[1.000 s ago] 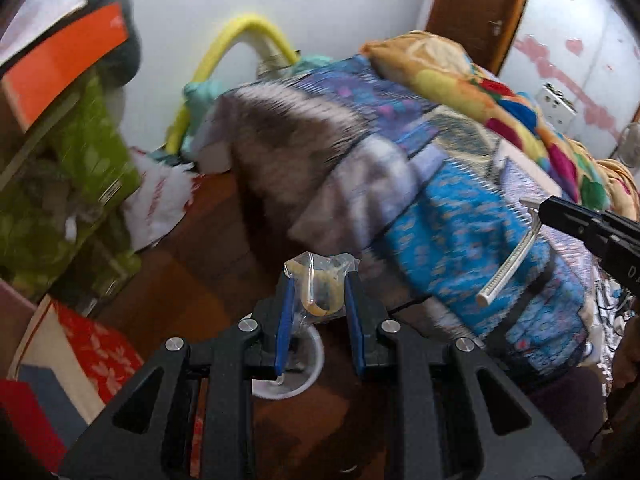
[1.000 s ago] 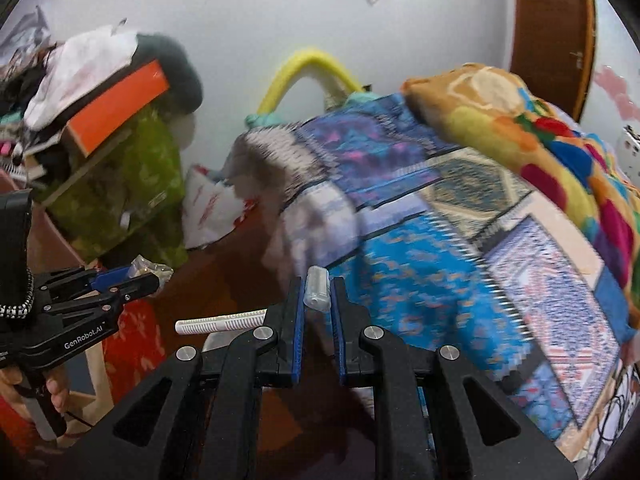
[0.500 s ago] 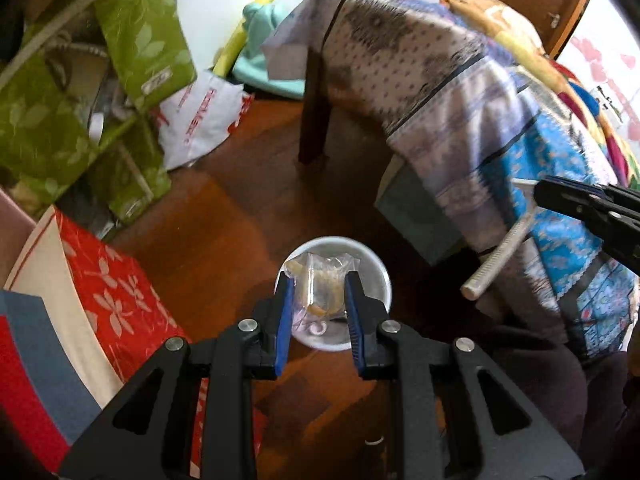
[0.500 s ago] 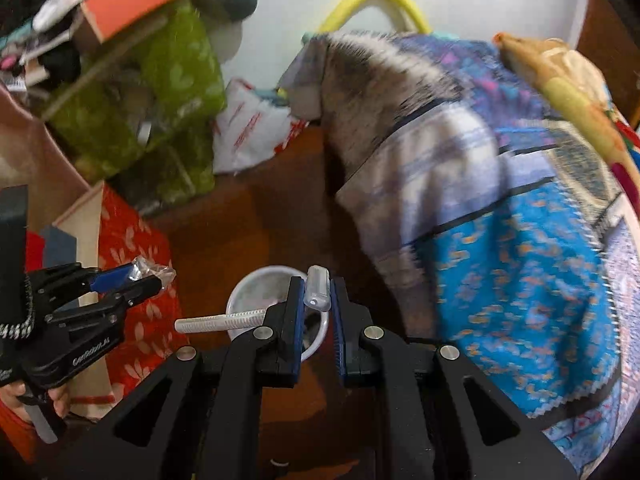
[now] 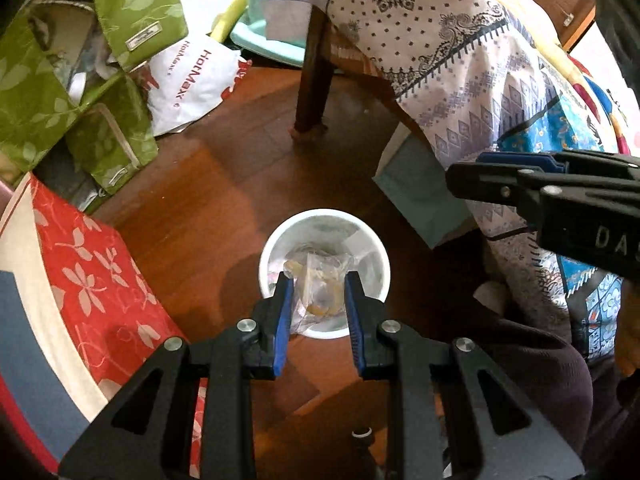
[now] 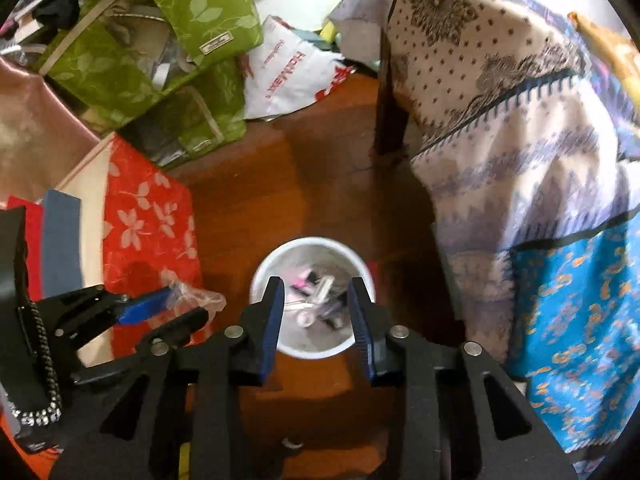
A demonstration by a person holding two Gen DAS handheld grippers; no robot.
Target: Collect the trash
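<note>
A: Why does the left gripper [image 5: 319,294] hang right over the bin [image 5: 276,236]?

B: It looks like a drop is being lined up. Its fingers are clamped on a clear wrapper [image 5: 318,290], and from the left wrist view that wrapper sits directly above the bin's mouth, so a release would likely land it inside.

A: And the right gripper [image 6: 318,304]?

B: It is also above the bin, but its fingers stand apart with nothing between them. In the left wrist view the right gripper shows just to the right of the bin and higher up, again with nothing in it.

A: So the trash is where, exactly?

B: One piece, the wrapper, is held above the bin in the left gripper; the right wrist view shows it [image 6: 192,294] just left of the bin's rim, so how squarely it is centred is hard to judge. The rest lies inside the bin: a pale tube-like piece [image 6: 316,296] among dark and pink bits, blurred.

A: How does the wrapper look?

B: Crumpled, see-through plastic with something yellowish inside. It seems light and limp, so it may cling to a finger pad when let go.

A: And around the bin?

B: Bare wood floor [image 5: 224,184]; a red floral mat [image 5: 92,264] to its left, a draped cloth [image 5: 452,64] to its right.
</note>
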